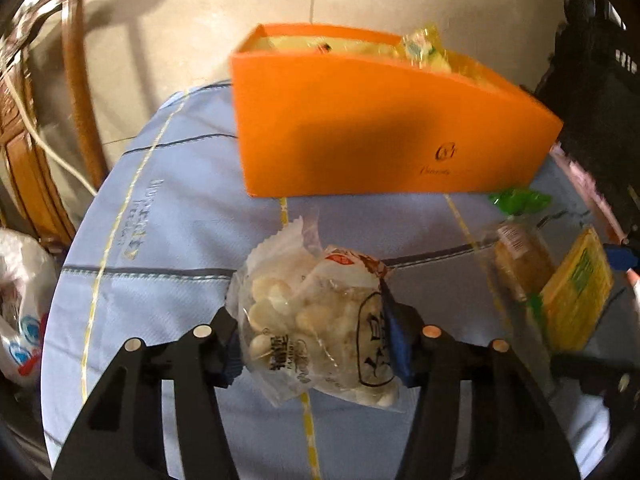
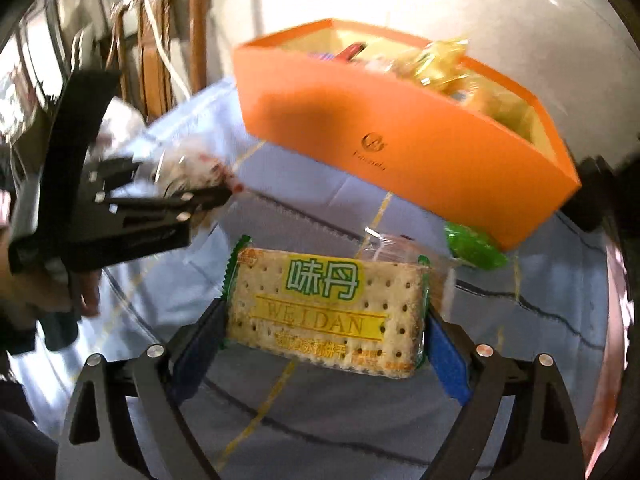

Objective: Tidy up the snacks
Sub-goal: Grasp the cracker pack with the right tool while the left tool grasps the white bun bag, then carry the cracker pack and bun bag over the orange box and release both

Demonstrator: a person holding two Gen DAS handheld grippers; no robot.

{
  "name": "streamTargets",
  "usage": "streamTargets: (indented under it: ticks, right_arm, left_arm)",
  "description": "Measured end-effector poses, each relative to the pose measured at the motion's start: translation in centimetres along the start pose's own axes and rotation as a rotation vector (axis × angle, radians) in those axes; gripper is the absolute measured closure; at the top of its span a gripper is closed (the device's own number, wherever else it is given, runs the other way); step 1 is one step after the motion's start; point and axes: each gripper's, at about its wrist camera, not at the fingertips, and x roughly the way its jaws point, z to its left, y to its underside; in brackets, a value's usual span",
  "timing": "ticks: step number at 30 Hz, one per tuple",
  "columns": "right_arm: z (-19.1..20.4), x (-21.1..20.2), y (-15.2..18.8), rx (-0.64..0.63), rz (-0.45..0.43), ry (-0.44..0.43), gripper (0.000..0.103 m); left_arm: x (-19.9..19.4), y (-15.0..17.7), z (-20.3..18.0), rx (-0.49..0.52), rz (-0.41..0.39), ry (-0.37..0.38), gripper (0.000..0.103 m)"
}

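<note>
Round tabletop (image 1: 168, 216), pale blue cloth, tiled floor, wooden chair (image 1: 24, 152) upper left.
One orange box (image 1: 360, 120) upper centre, snacks inside; left gripper (image 1: 316, 344) fingers clamp one clear snack bag (image 1: 316, 320); right gripper (image 2: 326, 340) fingers wide, pinching one cracker pack (image 2: 324, 312), lower centre.

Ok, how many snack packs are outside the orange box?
4: candy bag in left claw, cracker pack in right claw, pastry and green packet beside the box. Others may be hidden.

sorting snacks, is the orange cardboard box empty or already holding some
Already holding some: the orange cardboard box is open-topped, with yellow crinkly wrappers showing above its rim.
</note>
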Motion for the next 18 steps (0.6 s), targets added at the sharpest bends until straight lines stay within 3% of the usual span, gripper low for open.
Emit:
streamTargets:
  ticks: [7, 18]
  right_arm:
    - [-0.6, -6.2, 0.8, 0.060, -0.078, 0.008, 0.011]
    - [-2.2, -12.2, -0.6, 0.107, -0.191, 0.051, 0.010]
  left_arm:
    - [-5.7, 0.3, 0.3, -0.036, -0.083, 0.061, 0.049]
    - [-11.3, -3.3, -1.2, -0.022, -0.179, 0.103, 0.049]
